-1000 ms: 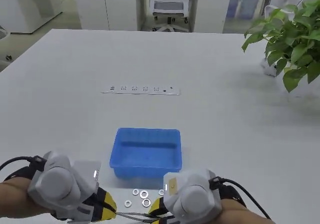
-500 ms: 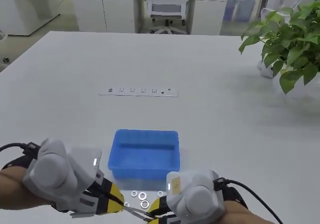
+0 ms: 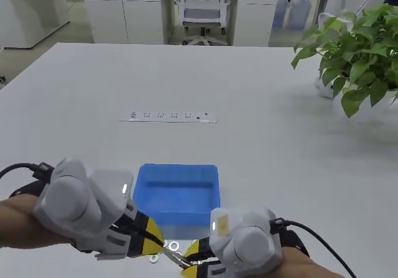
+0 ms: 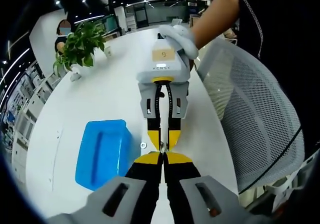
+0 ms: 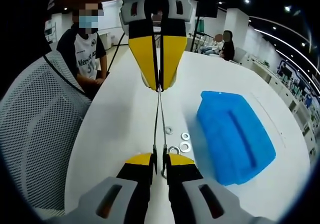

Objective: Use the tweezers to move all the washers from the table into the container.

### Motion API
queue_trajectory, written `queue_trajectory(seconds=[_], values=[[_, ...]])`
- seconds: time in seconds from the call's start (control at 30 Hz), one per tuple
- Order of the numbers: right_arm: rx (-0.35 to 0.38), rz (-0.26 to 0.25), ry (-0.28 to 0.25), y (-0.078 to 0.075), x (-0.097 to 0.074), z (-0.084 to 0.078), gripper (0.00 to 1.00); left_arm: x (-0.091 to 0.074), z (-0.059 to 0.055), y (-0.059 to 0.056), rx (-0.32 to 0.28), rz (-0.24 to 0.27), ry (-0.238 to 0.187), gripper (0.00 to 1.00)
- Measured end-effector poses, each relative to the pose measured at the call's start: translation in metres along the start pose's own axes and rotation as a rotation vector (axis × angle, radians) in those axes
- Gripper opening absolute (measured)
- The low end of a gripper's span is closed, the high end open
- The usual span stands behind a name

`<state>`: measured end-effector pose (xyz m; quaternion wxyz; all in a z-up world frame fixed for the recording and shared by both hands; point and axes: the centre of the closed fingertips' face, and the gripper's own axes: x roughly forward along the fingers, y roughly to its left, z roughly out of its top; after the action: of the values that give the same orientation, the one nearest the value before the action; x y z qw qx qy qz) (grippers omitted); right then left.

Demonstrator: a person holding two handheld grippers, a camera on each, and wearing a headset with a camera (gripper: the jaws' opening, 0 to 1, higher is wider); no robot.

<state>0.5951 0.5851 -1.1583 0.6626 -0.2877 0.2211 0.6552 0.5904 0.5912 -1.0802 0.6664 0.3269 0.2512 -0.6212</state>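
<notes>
Thin metal tweezers (image 5: pixel 159 124) run between my two grippers, which face each other tip to tip. My left gripper (image 3: pixel 152 244) is shut on one end and my right gripper (image 3: pixel 194 254) is shut on the other. They hover just above the table in front of the blue container (image 3: pixel 178 191). Several small washers (image 5: pixel 179 143) lie on the table between the tweezers and the container (image 5: pixel 235 134). In the head view two washers (image 3: pixel 173 247) show between the grippers. The left gripper view has one washer (image 4: pixel 143 145) beside the container (image 4: pixel 102 151).
A white power strip (image 3: pixel 169 116) lies mid-table beyond the container. A potted plant (image 3: pixel 348 60) stands at the far right. A mesh chair (image 4: pixel 250 114) sits at the table's near edge. A seated person (image 5: pixel 85 43) is beside the table.
Both grippers have lifted slightly with the tweezers and drawn closer together, the left one moving right. They now hide some of the washers in the head view.
</notes>
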Motion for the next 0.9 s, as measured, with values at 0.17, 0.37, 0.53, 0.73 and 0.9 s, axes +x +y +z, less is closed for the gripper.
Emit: queue_trajectory(seconds=[0.17,0.37,0.53,0.73,0.9], values=[[-0.001,-0.007,0.004,-0.002,0.000,-0.001,0.12,0.003,0.003,0.002,0.006,-0.005,0.001,0.05],[0.000,-0.010,0.005,-0.003,0.002,-0.002,0.12,0.005,0.006,0.004,0.009,-0.009,0.000,0.05],[0.003,-0.014,0.007,-0.005,0.001,-0.003,0.12,0.007,0.009,0.007,0.016,-0.009,-0.001,0.05],[0.007,-0.016,0.015,-0.006,0.001,-0.007,0.13,0.012,0.013,0.011,0.018,-0.015,-0.002,0.06],[0.021,-0.024,0.015,-0.007,0.001,-0.009,0.13,0.015,0.017,0.014,0.027,-0.027,-0.003,0.06]])
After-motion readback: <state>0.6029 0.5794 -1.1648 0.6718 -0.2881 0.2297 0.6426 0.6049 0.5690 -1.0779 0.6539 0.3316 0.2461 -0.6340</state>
